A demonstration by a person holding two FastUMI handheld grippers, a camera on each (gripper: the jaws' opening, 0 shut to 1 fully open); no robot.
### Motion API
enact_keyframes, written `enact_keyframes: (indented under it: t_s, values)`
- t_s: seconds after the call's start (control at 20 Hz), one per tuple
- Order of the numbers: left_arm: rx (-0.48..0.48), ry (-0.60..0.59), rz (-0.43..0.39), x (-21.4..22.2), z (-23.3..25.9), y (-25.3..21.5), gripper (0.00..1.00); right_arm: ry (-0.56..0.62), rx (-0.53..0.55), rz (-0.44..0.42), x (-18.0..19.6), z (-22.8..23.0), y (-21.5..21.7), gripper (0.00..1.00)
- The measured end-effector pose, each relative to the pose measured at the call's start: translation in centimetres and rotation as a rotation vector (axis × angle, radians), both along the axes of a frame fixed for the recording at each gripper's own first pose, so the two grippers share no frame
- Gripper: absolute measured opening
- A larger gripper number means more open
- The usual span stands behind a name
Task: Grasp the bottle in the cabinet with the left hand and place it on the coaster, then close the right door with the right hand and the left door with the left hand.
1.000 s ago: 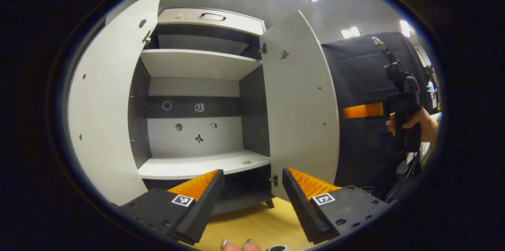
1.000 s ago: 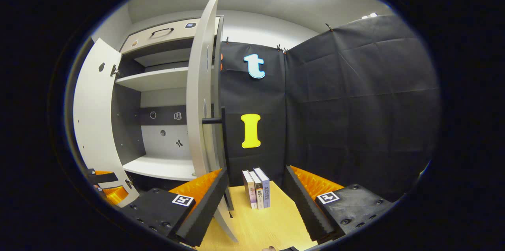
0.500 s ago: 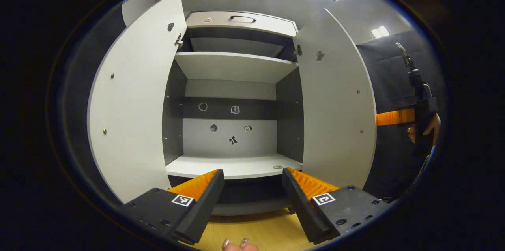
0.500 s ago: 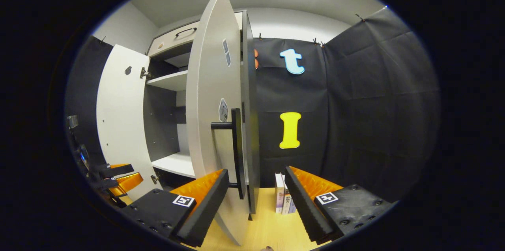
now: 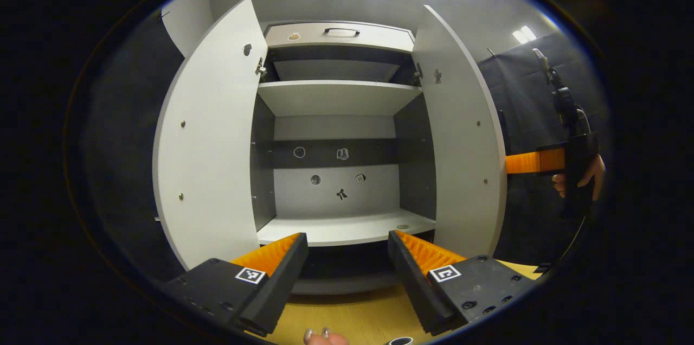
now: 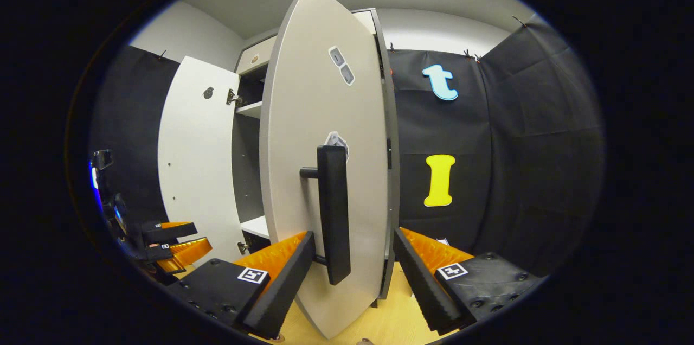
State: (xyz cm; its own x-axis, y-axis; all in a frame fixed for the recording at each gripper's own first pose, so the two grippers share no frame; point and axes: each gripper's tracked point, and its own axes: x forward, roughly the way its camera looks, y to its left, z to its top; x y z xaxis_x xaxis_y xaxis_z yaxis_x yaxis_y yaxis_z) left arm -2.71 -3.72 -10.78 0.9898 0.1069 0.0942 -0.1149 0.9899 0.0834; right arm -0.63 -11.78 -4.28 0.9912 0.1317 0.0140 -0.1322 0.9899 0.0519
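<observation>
Nearest in the right gripper view, the right claw [image 6: 352, 266] stands wide, gripping nothing, with the dark bar handle [image 6: 333, 212] of the right door [image 6: 325, 133] hanging in the gap between its two fingers; I cannot tell whether either finger touches it. That door is still swung out toward the camera, its outer face turned this way. Past its left edge is the left door [image 6: 195, 160], also open, and low at the left the left claw can be seen, well apart from both doors.

In the left gripper view, the left claw [image 5: 347, 274] is likewise spread wide and empty, hovering over the wooden counter [image 5: 352, 315] in front of the cabinet [image 5: 336, 117]. A dark round rim shows at the very bottom edge, too clipped to name; whether it belongs to the bottle or the coaster cannot be told. Further in, the cabinet's shelves hold no bottle, so the placing step looks finished. At the far right a hand [image 5: 577, 179] holds the right claw behind the right door.

So the step in hand is judged to be closing the right door. The next move calls for pressing on the door's outer face or handle and swinging it toward the cabinet front until it meets the frame, with the left claw kept out of its path; the left door then follows.
</observation>
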Motion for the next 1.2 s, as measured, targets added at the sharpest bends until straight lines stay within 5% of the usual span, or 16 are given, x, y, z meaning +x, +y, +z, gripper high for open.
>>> enact_keyframes:
  t_s: [0.2, 0.4, 0.55, 0.95, 1.2]
  values:
    - [-0.024, 0.009, 0.02, -1.7, -0.1, 2.7, 0.94, -0.011, -0.002, -0.009, 2.0, 0.1, 3.2, 0.97]
    - [-0.005, -0.004, 0.08, -3.9, 0.7, 6.8, 0.94, -0.028, 0.011, 0.112, 2.6, 0.7, 10.4, 0.98]
    - [-0.034, 0.001, 0.124, -6.2, 1.1, 10.2, 0.94, -0.048, -0.032, 0.116, 2.9, 0.7, 12.8, 0.97]
    - [-0.012, -0.004, 0.271, -12.4, 3.1, 21.0, 0.94, 0.007, -0.099, -0.014, 2.6, -1.7, 12.6, 0.97]
    - [0.011, -0.008, 0.262, -11.7, 4.7, 24.9, 0.94, 0.042, -0.068, -0.066, 1.1, -2.8, 13.3, 0.98]
